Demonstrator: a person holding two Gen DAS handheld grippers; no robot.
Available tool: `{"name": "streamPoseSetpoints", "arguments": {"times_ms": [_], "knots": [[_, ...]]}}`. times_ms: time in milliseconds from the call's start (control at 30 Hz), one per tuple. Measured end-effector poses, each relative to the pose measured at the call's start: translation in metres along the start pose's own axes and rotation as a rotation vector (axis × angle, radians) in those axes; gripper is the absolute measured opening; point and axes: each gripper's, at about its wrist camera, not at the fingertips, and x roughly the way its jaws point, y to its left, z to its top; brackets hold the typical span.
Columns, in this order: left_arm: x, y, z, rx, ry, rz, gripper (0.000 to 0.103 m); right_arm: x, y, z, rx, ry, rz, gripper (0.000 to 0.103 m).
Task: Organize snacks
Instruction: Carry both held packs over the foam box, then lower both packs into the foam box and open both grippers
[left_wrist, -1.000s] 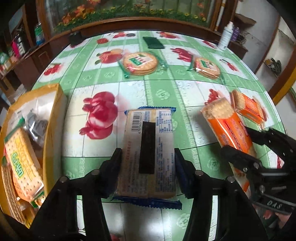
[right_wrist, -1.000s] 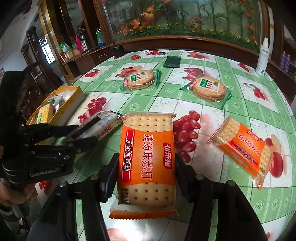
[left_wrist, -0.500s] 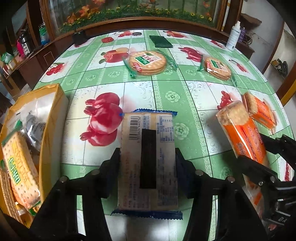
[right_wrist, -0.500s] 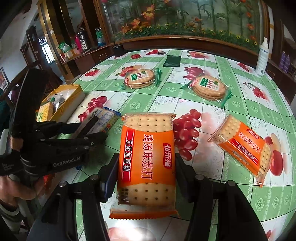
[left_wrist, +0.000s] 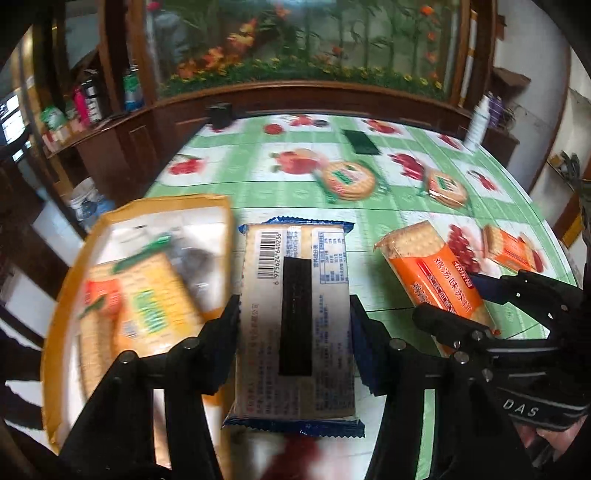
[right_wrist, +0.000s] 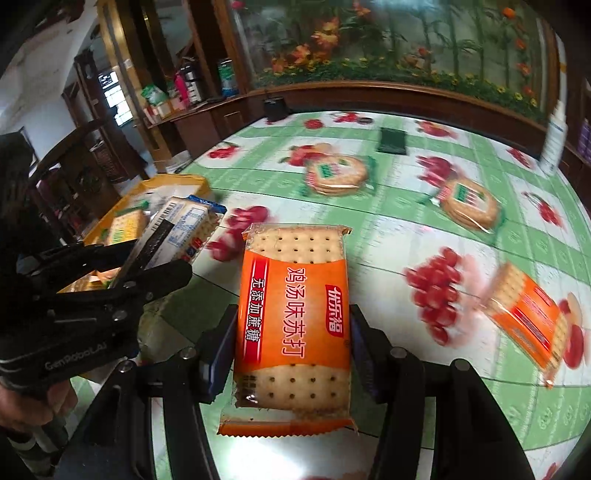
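Now the left gripper (left_wrist: 293, 325) is clamping the blue-edged cracker pack (left_wrist: 295, 317) beside the yellow box (left_wrist: 218, 201) — best released low inside — while the right gripper (right_wrist: 291, 332) is pinching the orange soda-cracker pack (right_wrist: 293, 317) above the tablecloth (right_wrist: 406, 229).

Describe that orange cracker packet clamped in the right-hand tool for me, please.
The orange cracker packet is a glossy plastic wrapper with a wide orange band bearing white characters and a red stripe. Its clear ends show pale, dotted square crackers. It looks sealed and is held off the table, lengthwise along the right tool, whose two pads press its long sides.
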Motion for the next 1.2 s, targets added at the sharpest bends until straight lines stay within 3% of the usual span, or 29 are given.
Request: {"name": "streamPoseSetpoints", "arguments": {"times_ms": [200,533,767,1033,1100,1167,1200], "knots": [[-0.012,0.044,-0.013,-0.072,-0.020,0.092,0.057,0.014,0.037,0.024,-0.051,-0.013,0.056,0.057],[0.000,0.103,-0.031,-0.189,0.024,0.181,0.057,0.073,0.097,0.070,-0.115,0.014,0.151,0.057],[0.000,0.106,-0.034,-0.195,0.016,0.215,0.057,0.107,0.117,0.086,-0.102,0.051,0.205,0.057],[-0.002,0.113,-0.035,-0.212,0.008,0.228,0.057,0.130,0.121,0.083,0.010,0.097,0.349,0.057],[-0.001,0.114,-0.035,-0.219,0.012,0.226,0.057,0.129,0.129,0.082,-0.023,0.082,0.324,0.057],[-0.002,0.114,-0.035,-0.225,0.013,0.231,0.058,0.128,0.128,0.081,-0.019,0.081,0.333,0.058],[-0.002,0.113,-0.035,-0.229,0.010,0.233,0.058,0.128,0.125,0.082,-0.008,0.085,0.340,0.065]]}}
